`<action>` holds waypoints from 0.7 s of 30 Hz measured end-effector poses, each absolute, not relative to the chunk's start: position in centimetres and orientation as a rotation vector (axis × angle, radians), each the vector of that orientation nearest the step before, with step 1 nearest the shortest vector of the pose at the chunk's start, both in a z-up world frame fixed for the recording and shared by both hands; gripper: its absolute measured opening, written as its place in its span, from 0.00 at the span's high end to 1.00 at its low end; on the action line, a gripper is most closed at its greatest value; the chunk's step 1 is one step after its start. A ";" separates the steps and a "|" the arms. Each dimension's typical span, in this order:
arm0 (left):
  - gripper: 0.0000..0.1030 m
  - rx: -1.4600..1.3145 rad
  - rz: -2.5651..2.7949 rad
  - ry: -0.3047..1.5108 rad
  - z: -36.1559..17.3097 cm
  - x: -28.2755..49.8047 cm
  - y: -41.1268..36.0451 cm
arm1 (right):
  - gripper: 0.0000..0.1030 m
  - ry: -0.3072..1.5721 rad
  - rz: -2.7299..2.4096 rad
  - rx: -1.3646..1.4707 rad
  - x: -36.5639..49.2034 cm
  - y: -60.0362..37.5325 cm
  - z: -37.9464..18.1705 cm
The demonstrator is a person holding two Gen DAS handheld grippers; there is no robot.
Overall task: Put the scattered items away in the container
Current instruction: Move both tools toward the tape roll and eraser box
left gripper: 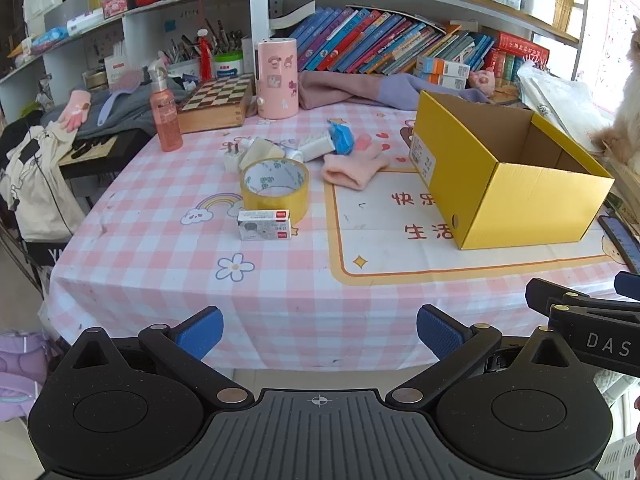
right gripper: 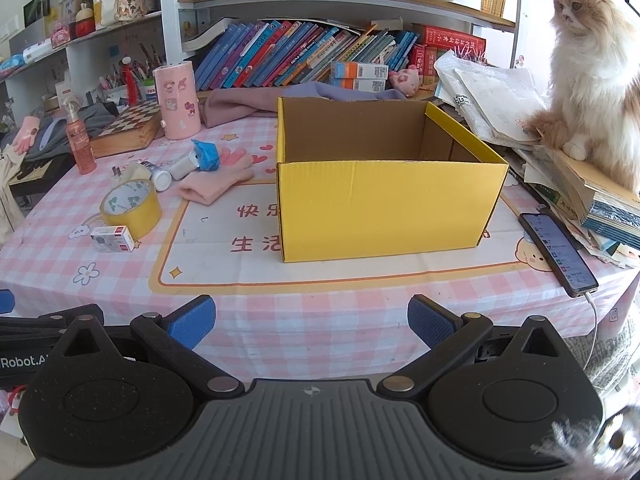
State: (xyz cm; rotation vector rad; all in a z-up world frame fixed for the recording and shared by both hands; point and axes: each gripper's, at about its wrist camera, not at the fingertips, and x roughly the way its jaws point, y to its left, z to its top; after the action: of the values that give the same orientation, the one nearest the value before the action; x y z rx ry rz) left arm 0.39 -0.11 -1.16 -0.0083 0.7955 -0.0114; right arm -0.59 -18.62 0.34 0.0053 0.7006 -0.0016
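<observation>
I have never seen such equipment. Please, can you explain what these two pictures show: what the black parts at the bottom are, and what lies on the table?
Each picture comes from a camera on a hand-held gripper, looking forward along its two blue-tipped fingers. One view shows the left gripper, the other the right gripper. Both are open and hold nothing. On the checked tablecloth stands an open yellow box; no item shows inside it. Left of it lie a tape roll, a small white box, a pink glove, a white bottle and a blue item. A cat watches from stacked books.
</observation>
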 end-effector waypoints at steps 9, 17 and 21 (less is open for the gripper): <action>0.00 -0.004 -0.019 0.799 -1.2 0.4 -0.3 | 0.00 0.700 -0.002 0.005 -0.6 -18.6 0.5; 0.00 -0.004 -0.021 0.806 -1.2 0.4 -0.3 | 0.00 0.675 0.000 0.011 -0.9 -19.0 0.8; 0.00 -0.004 -0.018 0.800 -1.1 0.3 -0.2 | 0.00 0.674 0.003 0.015 -0.9 -19.0 0.8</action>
State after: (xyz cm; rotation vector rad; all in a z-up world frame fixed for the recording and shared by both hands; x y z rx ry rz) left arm 0.32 -0.20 -1.13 -0.0036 0.7996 -0.0184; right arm -0.94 -19.00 0.80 0.0147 0.6742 0.0032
